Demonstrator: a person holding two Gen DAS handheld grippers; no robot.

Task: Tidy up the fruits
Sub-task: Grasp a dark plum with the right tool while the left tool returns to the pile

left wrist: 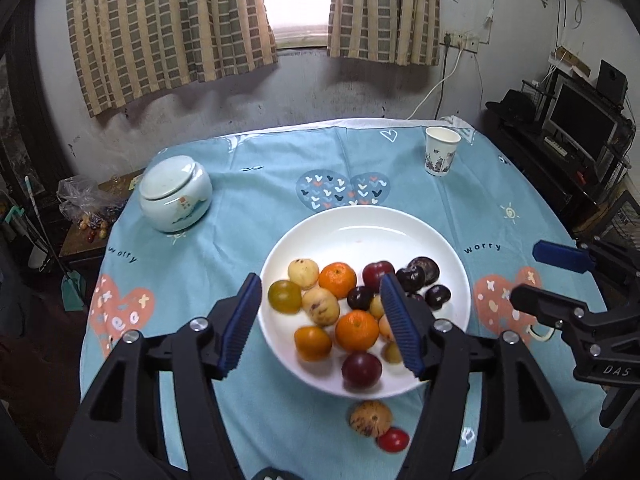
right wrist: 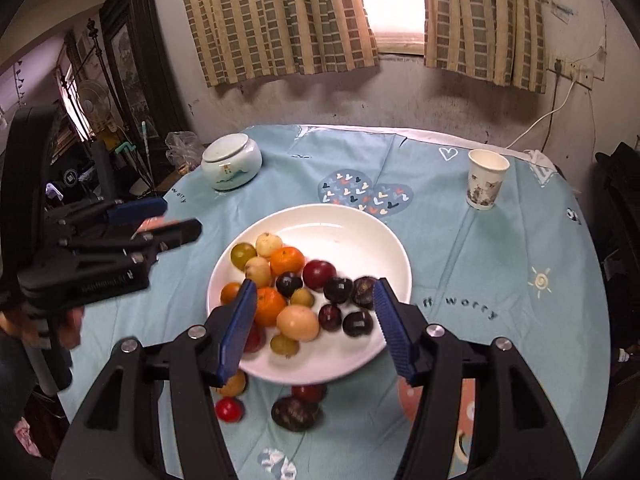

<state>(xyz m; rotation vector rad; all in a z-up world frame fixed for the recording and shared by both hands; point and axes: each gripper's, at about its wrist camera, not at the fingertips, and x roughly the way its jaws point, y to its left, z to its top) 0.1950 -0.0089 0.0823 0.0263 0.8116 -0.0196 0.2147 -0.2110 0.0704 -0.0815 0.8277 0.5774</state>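
The white plate (left wrist: 362, 224) sits mid-bench on the blue tablecloth (left wrist: 256, 264), heaped with tangerines (left wrist: 357, 330), dark plums (left wrist: 423, 271) and pale yellow fruits (left wrist: 304, 273). On the cloth just in front of the plate lie a speckled brown fruit (left wrist: 371, 418), a small red fruit (left wrist: 394, 439) and a dark mottled fruit (right wrist: 295, 413). Both the left tongs (left wrist: 322, 320) and right tongs (right wrist: 314, 326) hang released above the plate's near side, grasping nothing; beyond the plate stand a lidded ceramic jar (left wrist: 175, 194) and a paper cup (left wrist: 441, 151).

Bare cloth lies between jar (left wrist: 175, 193) and cup (left wrist: 441, 150); loose fruits (right wrist: 295, 412) crowd the plate's (right wrist: 320, 216) near edge.
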